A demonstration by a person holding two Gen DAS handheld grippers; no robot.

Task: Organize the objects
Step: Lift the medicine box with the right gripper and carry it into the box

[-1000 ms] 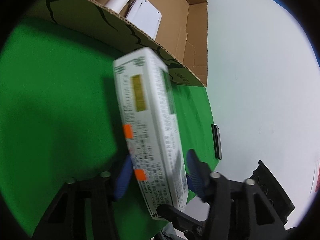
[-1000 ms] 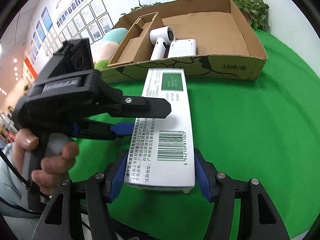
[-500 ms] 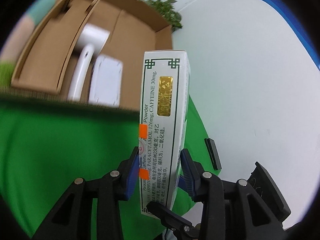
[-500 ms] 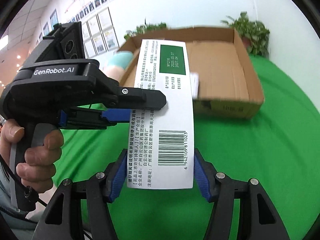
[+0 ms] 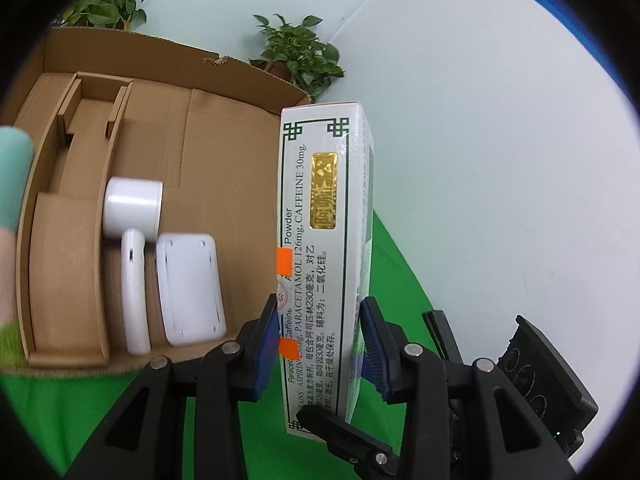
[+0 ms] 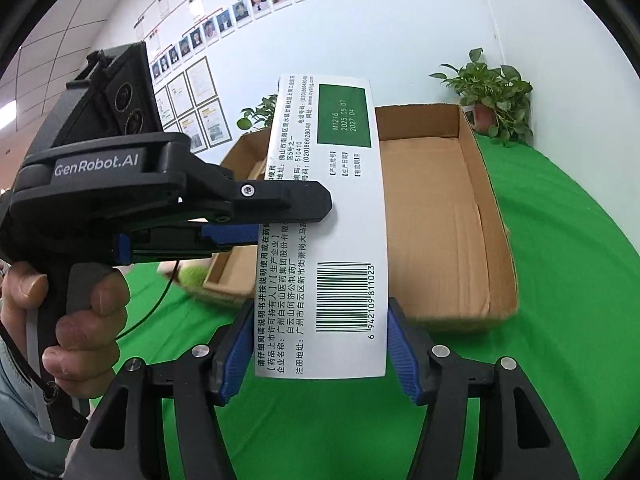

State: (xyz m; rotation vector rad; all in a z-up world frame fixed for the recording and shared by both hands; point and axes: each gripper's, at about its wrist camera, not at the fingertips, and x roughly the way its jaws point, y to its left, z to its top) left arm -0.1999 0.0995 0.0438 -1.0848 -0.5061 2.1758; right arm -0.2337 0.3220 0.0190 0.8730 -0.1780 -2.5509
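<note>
Both grippers hold one long white box [image 6: 320, 216]. It is a medicine box with green lines, a gold sticker and a bar code. It is up in the air, above the green counter [image 6: 560, 280], and its far end reaches over the near edge of the carton [image 5: 224, 152].

The left gripper [image 5: 322, 344] has its blue fingers [image 5: 266, 344] closed on the narrow sides of the box, near its low end. In the right wrist view this gripper comes in from the left, and a hand [image 6: 68, 320] is wrapped around its grey handle.

The right gripper [image 6: 320, 344] has its blue fingers [image 6: 404, 356] closed on the wide sides of the box, at the end with the bar code. The fingers press flat on both edges.

The carton is a big brown tray that sits on the counter. Inside it, on the left, lies a white hair dryer [image 5: 132, 232]. Just beside the dryer lies a flat white case [image 5: 188, 288]. A cardboard divider [image 5: 64, 208] sits at the left end of the carton. The right part of the carton is bare brown floor.

Two potted plants [image 5: 300, 48] stand behind the carton by the white wall. Framed photos [image 6: 224, 20] hang on the wall in the right wrist view.
</note>
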